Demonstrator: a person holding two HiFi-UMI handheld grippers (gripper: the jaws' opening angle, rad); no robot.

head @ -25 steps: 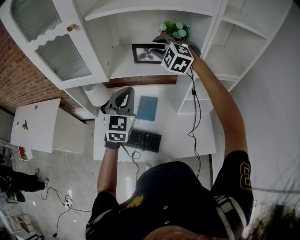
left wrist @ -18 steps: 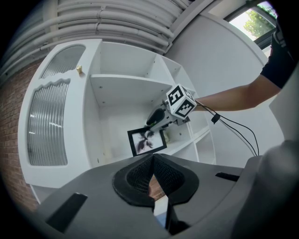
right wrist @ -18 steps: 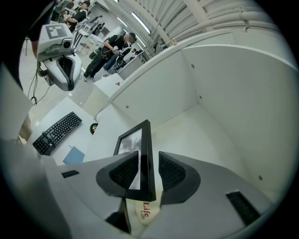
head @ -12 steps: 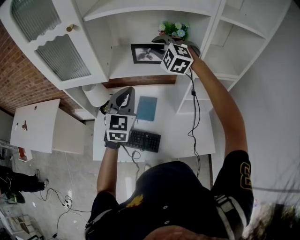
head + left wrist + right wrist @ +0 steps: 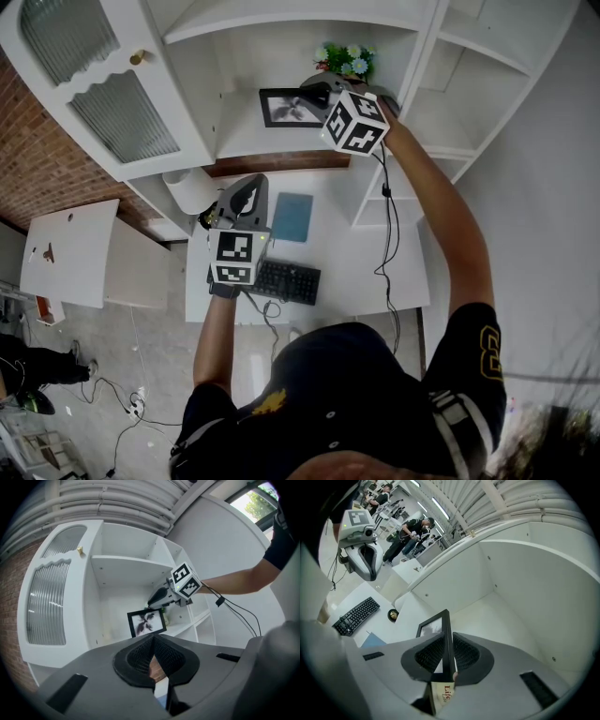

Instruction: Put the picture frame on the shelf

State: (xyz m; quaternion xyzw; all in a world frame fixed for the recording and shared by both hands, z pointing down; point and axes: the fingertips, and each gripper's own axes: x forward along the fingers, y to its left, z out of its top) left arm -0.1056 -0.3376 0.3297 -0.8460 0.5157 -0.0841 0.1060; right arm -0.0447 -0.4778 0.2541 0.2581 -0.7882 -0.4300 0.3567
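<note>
The black picture frame (image 5: 284, 107) stands upright on the white shelf (image 5: 246, 139) of the cabinet, showing a dark leaf print. My right gripper (image 5: 316, 90) is at the frame's right edge. In the right gripper view its jaws are closing, with the frame's edge (image 5: 446, 625) running straight between the pads and touching them. My left gripper (image 5: 247, 186) hangs lower, over the desk, shut with nothing in it. The left gripper view looks up at the frame (image 5: 146, 623) and at the right gripper (image 5: 161, 596).
A small flowering plant (image 5: 348, 58) stands on the shelf just behind the frame. On the desk below lie a black keyboard (image 5: 288, 280), a blue notebook (image 5: 294, 217) and a white cylinder (image 5: 187, 189). An open glazed cabinet door (image 5: 103, 84) juts out at left. Side shelves (image 5: 469, 84) are at right.
My right gripper has shifted slightly left onto the frame's right edge. The frame and the left gripper have hardly moved.
</note>
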